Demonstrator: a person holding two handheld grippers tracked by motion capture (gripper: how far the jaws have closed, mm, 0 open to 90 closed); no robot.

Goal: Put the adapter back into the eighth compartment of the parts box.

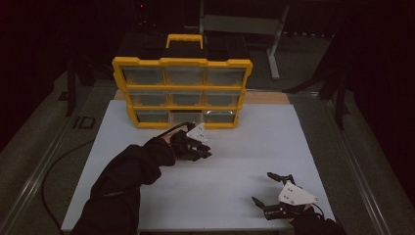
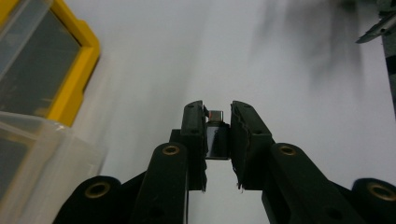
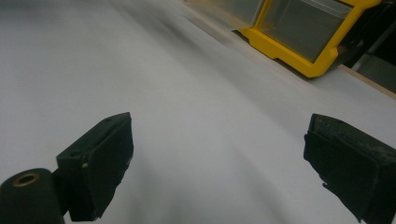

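Observation:
A yellow organizer (image 1: pixel 182 91) with clear drawers stands at the far side of the white table (image 1: pixel 235 147). Its bottom middle drawer (image 1: pixel 185 117) is pulled out toward me. My left gripper (image 1: pixel 203 149) hovers just in front of that drawer, shut on a small black block with a metal end (image 2: pixel 216 135); the block sits upright between the pads. In the left gripper view the clear drawer (image 2: pixel 42 163) and the yellow frame (image 2: pixel 77 70) lie at the left. My right gripper (image 1: pixel 266 188) rests near the table's front right with its jaws wide open and nothing between them (image 3: pixel 219 163).
A black cable (image 1: pixel 58 161) runs along the floor left of the table. A grey metal stand (image 1: pixel 244 24) is behind the organizer. The organizer's corner (image 3: pixel 299 42) shows at the upper right of the right gripper view.

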